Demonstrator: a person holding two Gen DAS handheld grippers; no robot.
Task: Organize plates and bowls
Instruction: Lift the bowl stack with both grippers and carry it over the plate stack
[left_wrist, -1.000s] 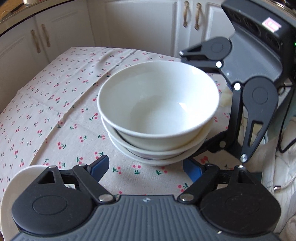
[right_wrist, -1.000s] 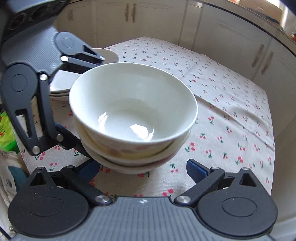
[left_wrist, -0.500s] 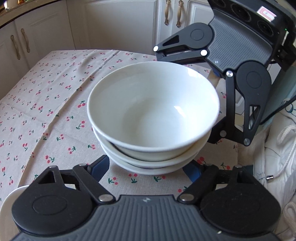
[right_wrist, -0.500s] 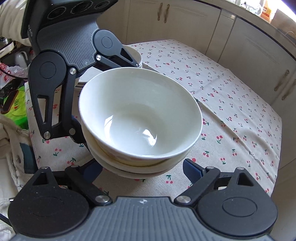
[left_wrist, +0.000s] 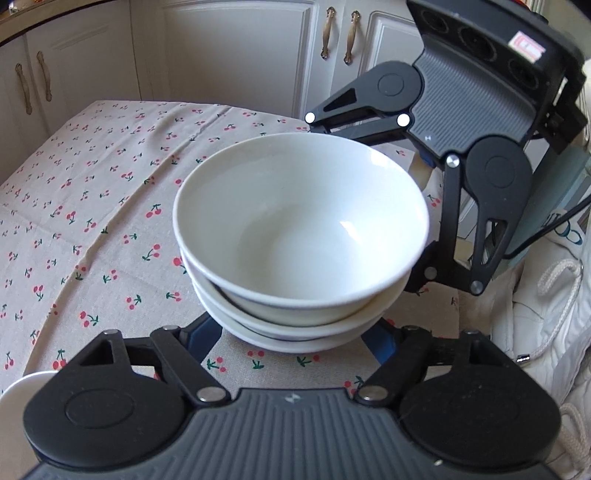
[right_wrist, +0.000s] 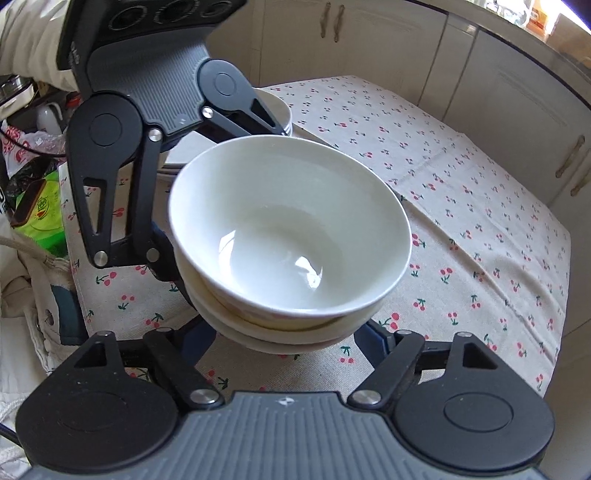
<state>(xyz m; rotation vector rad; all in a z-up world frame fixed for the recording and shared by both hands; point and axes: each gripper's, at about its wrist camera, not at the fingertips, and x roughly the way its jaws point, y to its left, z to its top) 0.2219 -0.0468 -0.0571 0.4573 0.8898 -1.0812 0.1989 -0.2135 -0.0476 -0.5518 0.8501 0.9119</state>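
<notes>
Near the counter (left_wrist: 92, 229) edge: stack of white ceramic bowls (left_wrist: 301, 236), both tongs (left_wrist: 291, 336) (right_wrist: 284, 336) closing round its base. Contact unclear. Step: gripping; next, a level joint lift.

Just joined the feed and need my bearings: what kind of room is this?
Most likely a home kitchen: cream cabinets with brass handles, a cherry-print tablecloth, and stacked white bowls.

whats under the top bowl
Two more white dishes nested under the top bowl; only their rims show. Their insides and feet are covered.
</notes>
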